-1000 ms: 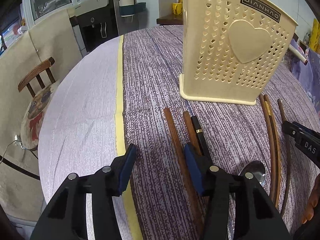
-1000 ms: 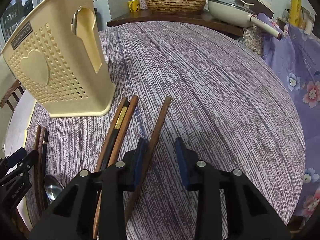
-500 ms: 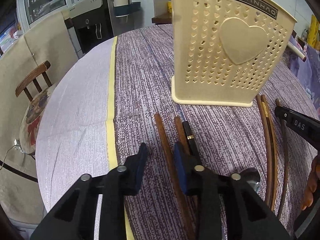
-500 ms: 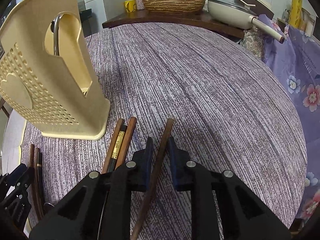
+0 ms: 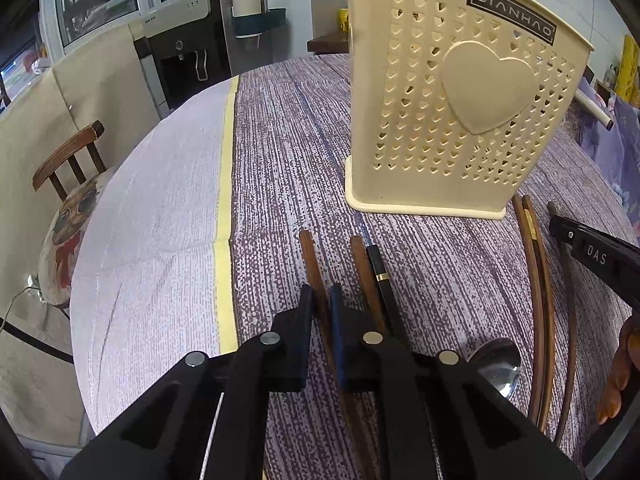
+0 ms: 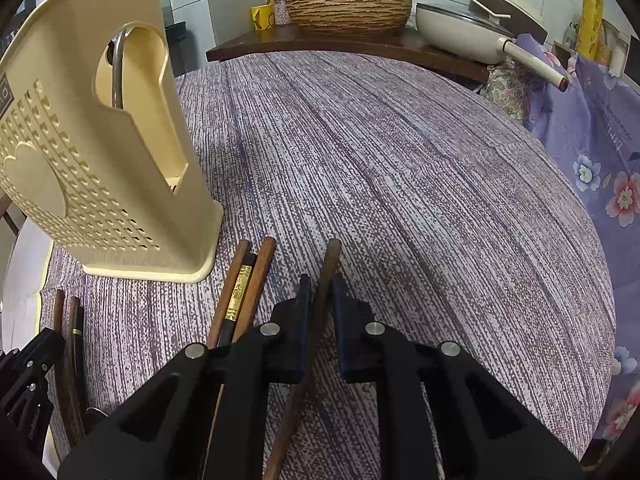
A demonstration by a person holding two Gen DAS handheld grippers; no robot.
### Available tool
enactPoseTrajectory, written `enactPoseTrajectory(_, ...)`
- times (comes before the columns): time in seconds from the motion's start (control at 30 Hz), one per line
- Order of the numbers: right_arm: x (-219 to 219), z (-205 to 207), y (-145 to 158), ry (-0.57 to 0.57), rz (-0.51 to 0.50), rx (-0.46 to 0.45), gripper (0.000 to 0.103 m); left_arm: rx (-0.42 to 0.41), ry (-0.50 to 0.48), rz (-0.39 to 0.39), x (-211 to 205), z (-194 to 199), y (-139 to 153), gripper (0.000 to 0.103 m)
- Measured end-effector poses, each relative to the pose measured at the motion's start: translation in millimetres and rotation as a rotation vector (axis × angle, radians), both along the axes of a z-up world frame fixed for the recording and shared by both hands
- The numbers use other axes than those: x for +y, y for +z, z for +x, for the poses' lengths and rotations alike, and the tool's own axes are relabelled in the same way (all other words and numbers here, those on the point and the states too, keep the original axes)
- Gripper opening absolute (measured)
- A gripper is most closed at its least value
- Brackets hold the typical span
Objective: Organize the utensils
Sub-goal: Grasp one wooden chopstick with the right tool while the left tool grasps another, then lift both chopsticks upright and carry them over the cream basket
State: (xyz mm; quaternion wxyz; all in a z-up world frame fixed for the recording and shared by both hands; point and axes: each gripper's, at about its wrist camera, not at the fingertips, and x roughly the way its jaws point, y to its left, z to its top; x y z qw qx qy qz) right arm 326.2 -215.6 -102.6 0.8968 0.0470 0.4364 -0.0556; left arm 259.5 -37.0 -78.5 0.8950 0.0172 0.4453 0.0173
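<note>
The left gripper (image 5: 322, 300) has just been closing and now pinches a brown wooden chopstick (image 5: 309, 254) between its blue pads, the stick's blunt end poking out toward twelve o'clock on the purple striped tablecloth (image 5: 280, 152). Just to its right, at about one o'clock, lie a second brown chopstick (image 5: 360, 264) and a black chopstick with a gold band (image 5: 380, 268), side by side and touching. At four o'clock a steel spoon (image 5: 496, 368) rests bowl-up beside the gripper's body. Farther right, a pair of long brown chopsticks (image 5: 538, 280) runs along the cloth. The cream utensil holder (image 5: 460, 120), perforated with small hearts and bearing one large raised heart, stands upright at one o'clock, well beyond the fingertips.

The right gripper (image 6: 322, 296) has also just been closing and is clamped on its own single brown chopstick (image 6: 330, 258), whose end points to twelve o'clock. At eleven o'clock, just beside it, three sticks lie bundled: two brown around a black one with gold lettering (image 6: 240, 292). The holder (image 6: 100, 160) stands at ten o'clock, a metal handle (image 6: 117, 68) showing through its side cutout. Beyond the table at twelve o'clock sit a woven basket (image 6: 348, 8) and a cream pan (image 6: 460, 28).
</note>
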Motion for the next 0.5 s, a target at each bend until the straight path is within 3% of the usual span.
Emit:
enactPoseTrajectory(0.3,-2,-1,0,-0.003,0.013,-0.008,0.011,-0.002,0.011,-0.027,3,0,0,0.010)
enactPoseTrajectory(0.5,-12,0,0,-0.003,0.100,-0.015,0.009,-0.005,0.016,-0.073,8,2,1,0.009)
